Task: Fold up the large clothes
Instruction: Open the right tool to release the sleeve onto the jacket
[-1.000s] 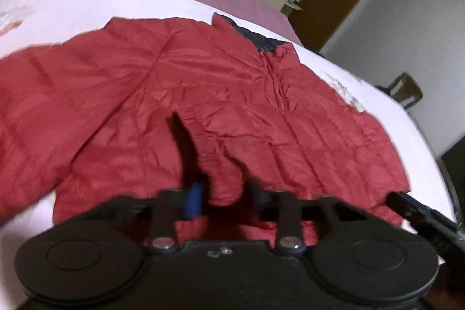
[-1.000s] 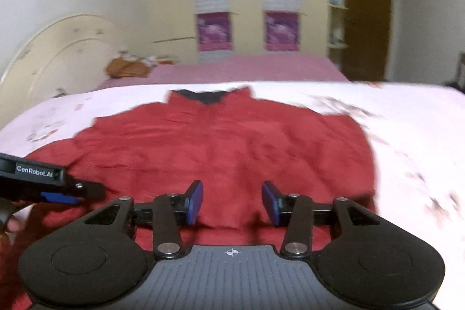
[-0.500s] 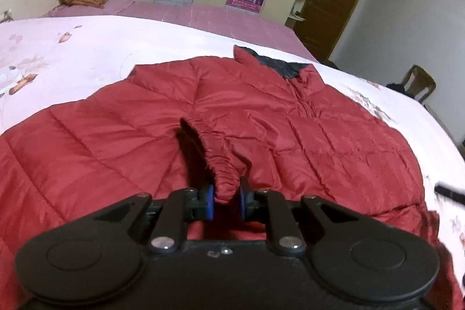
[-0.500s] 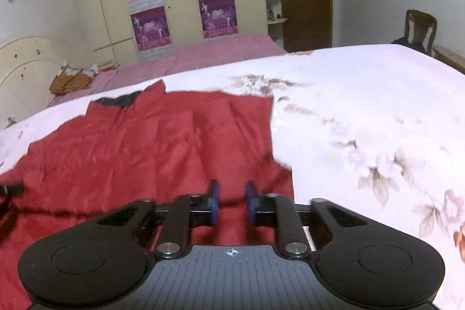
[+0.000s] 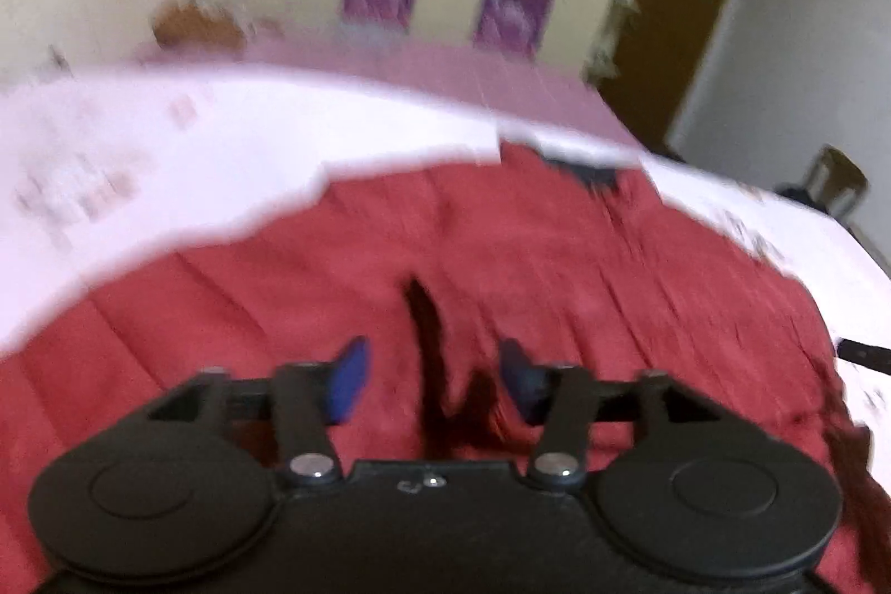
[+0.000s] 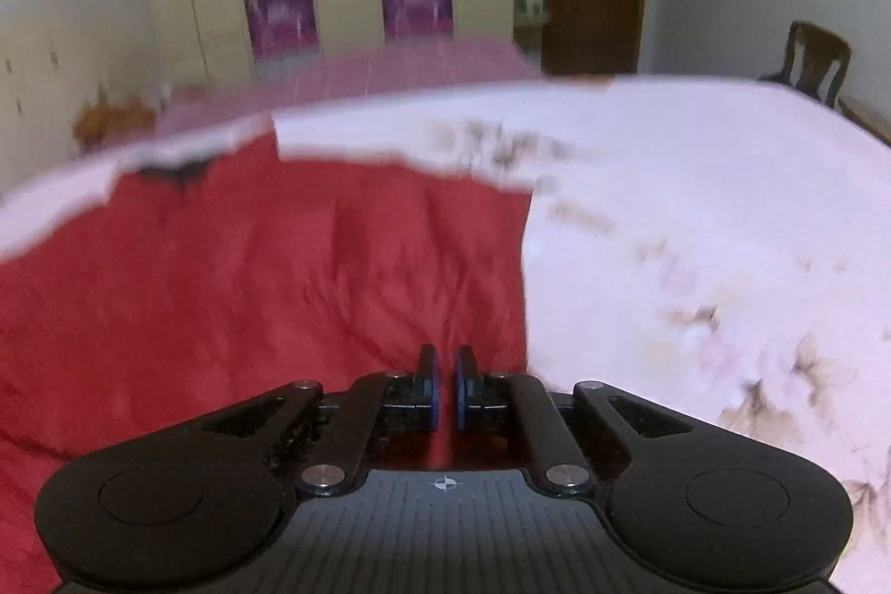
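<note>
A red puffer jacket (image 5: 557, 271) lies spread on a floral bedsheet (image 6: 696, 215). The left gripper (image 5: 431, 379) has just been opening, its jaws now apart around the sleeve cuff (image 5: 445, 371). The right gripper (image 6: 444, 385) is clenched on the jacket's hem.

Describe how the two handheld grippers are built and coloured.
Both match: the left gripper and right gripper have black bodies with two round discs, black linkage arms on silver pivots, and blue pads. The right body is ribbed, with a small crosshair mark.

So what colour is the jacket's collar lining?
Black collar lining; clearest in the left wrist view.
</note>
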Demonstrator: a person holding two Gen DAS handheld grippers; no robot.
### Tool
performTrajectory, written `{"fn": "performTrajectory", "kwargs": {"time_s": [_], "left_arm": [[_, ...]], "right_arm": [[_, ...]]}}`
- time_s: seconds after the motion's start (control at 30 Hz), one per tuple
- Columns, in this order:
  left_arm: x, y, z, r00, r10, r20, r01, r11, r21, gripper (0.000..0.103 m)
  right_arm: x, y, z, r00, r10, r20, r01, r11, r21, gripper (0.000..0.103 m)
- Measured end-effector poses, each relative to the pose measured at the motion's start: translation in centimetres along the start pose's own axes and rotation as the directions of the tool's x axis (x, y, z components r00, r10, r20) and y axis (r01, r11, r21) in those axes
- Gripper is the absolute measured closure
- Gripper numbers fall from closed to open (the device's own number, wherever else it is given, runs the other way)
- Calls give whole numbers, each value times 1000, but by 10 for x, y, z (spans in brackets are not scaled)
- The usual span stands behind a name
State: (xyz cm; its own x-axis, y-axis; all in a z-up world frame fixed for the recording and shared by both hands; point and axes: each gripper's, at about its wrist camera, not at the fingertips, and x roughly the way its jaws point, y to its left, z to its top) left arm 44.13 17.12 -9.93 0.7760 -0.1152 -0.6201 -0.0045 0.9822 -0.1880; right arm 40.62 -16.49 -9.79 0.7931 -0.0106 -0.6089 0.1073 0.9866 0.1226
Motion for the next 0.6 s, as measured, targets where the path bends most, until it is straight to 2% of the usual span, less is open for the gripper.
{"fn": "performTrajectory", "kwargs": {"time_s": [0.07, 0.2, 0.27, 0.4, 0.47, 0.53, 0.6], "left_arm": [[3, -10, 9, 999, -21, 33, 21, 1000, 19, 46], [42, -47, 18, 996, -91, -5, 91, 989, 113, 46], [65, -60, 17, 994, -95, -46, 100, 986, 136, 46], [86, -57, 8, 998, -31, -46, 39, 984, 176, 46], [88, -46, 3, 999, -15, -37, 21, 985, 169, 45], [94, -43, 1, 999, -19, -30, 24, 986, 164, 45], [96, -53, 1, 1000, 5, -30, 1, 980, 201, 45]], "right_arm": [[0, 0, 10, 1000, 10, 27, -10, 1000, -14, 98], [25, 13, 30, 998, 53, 17, -53, 998, -35, 98], [42, 25, 35, 996, 83, 5, -83, 994, -68, 98], [78, 37, 36, 986, 160, -39, -164, 974, -155, 98], [93, 27, 34, 995, 90, -50, -98, 979, -179, 98], [110, 5, 35, 998, -18, -62, 10, 991, -135, 98], [119, -15, 36, 995, -56, -77, 49, 994, -94, 98]]}}
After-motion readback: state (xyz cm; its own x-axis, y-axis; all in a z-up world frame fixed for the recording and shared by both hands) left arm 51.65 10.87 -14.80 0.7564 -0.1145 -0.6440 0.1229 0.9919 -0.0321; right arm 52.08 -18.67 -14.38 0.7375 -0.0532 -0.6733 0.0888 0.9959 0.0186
